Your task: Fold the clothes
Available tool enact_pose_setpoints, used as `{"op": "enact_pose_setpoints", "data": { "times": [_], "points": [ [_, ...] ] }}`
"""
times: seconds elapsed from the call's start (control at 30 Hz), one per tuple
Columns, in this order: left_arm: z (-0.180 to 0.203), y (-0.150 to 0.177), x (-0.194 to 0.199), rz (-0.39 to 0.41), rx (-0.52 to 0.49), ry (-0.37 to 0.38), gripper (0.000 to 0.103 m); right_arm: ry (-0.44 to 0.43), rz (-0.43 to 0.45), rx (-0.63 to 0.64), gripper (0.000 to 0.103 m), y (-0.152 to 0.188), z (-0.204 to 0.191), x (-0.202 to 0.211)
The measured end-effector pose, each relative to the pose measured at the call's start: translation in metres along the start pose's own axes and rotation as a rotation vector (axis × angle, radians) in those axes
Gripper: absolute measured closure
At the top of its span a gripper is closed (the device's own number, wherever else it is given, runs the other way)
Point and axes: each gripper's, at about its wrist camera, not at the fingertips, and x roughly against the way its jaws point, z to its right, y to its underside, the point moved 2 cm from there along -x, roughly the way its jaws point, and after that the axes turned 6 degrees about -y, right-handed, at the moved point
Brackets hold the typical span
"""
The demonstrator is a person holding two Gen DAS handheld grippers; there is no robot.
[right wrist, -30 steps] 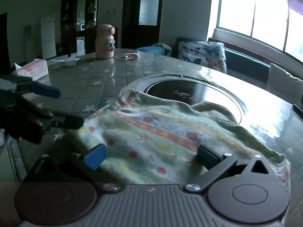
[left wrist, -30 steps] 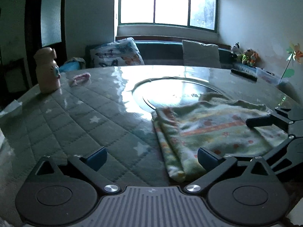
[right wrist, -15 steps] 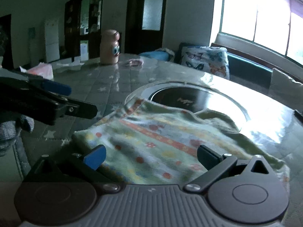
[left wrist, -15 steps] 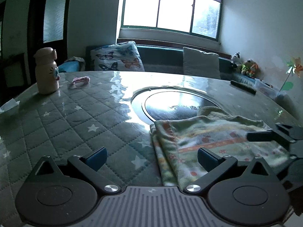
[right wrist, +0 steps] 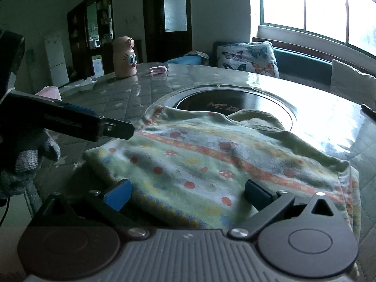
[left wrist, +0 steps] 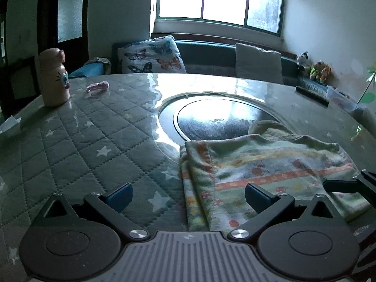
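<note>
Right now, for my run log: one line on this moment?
left claw: open, empty | right claw: open, empty | garment: folded on table

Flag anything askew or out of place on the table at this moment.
The folded garment is uneven: a plain bunched layer pokes out from under its far edge, spilling onto the dark round inset. Its left layers are offset rather than aligned. Both the left tool and right tool are open, holding nothing.

Counted: one folded pastel patterned cloth garment (left wrist: 270,171), one pink cartoon-face bottle (left wrist: 53,77), one small pink item (left wrist: 98,87), two sofa cushions (left wrist: 152,55), one round quilted table (left wrist: 77,141), two black grippers (left wrist: 188,193).
</note>
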Motion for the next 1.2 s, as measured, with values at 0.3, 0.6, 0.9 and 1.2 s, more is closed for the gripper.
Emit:
{"op": "enact_pose_setpoints", "data": {
  "times": [0.3, 0.6, 0.9, 1.2],
  "points": [
    [0.001, 0.004, -0.003, -0.022, 0.015, -0.007, 0.0, -0.017, -0.006, 0.0, 0.0, 0.001, 0.0, -0.004],
    [0.0, 0.005, -0.001, -0.02, 0.016, -0.022, 0.0, 0.0, 0.015, -0.007, 0.0, -0.004, -0.002, 0.001],
    [-0.006, 0.006, -0.003, -0.029, 0.037, -0.026, 0.0, -0.003, 0.002, 0.003, 0.0, -0.009, -0.007, 0.002],
    [-0.009, 0.0, -0.001, -0.018, 0.058, -0.017, 0.0, -0.005, 0.006, 0.048, 0.0, -0.016, -0.016, 0.005]
  ]
}}
